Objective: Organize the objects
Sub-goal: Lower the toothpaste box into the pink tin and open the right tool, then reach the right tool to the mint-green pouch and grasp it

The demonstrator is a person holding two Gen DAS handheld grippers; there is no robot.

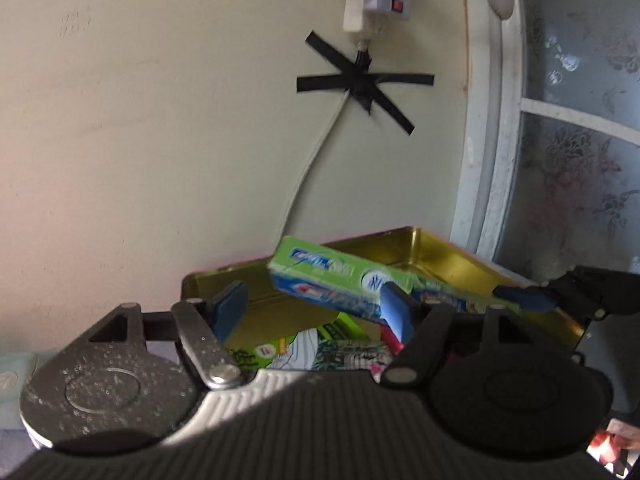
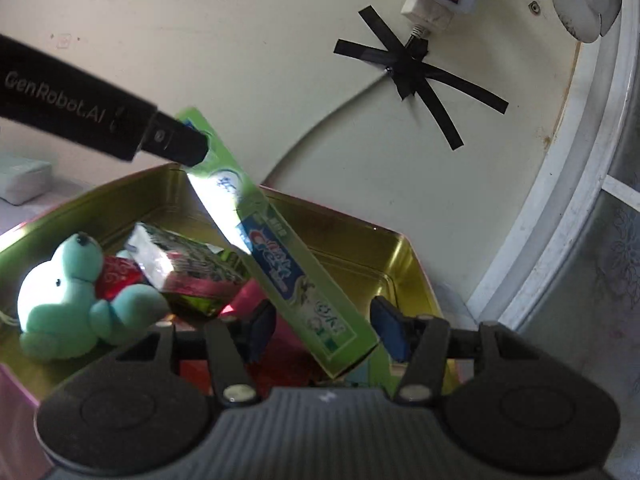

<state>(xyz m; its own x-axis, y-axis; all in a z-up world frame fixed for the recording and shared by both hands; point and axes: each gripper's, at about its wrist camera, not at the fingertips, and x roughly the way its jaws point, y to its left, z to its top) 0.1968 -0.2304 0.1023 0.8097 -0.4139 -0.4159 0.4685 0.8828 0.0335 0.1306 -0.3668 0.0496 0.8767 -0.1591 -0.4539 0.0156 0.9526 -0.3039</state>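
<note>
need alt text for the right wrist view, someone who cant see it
A green and blue toothpaste box slants over an open gold tin; its near end sits between the right gripper's open blue fingers, while the left gripper touches its far end. In the tin lie a teal plush toy and small packets, against a cream wall.

Toothpaste box (image 2: 280, 256): long, green and blue carton with white lettering, tilted, one end low near the front of the tin, the other raised toward the tin's far rim (upper end partly hidden by a black gripper finger).

Gold tin (image 2: 404, 264): open, rectangular, shiny gold inside, pink outside.

Inside the tin: teal plush animal (image 2: 72, 300) sitting upright at the left; small red packet (image 2: 120, 278) against the plush; a flat pink-and-green carton (image 2: 188, 276) lying tilted beneath the toothpaste box. Printed packets at the bottom, labels unreadable.
</note>
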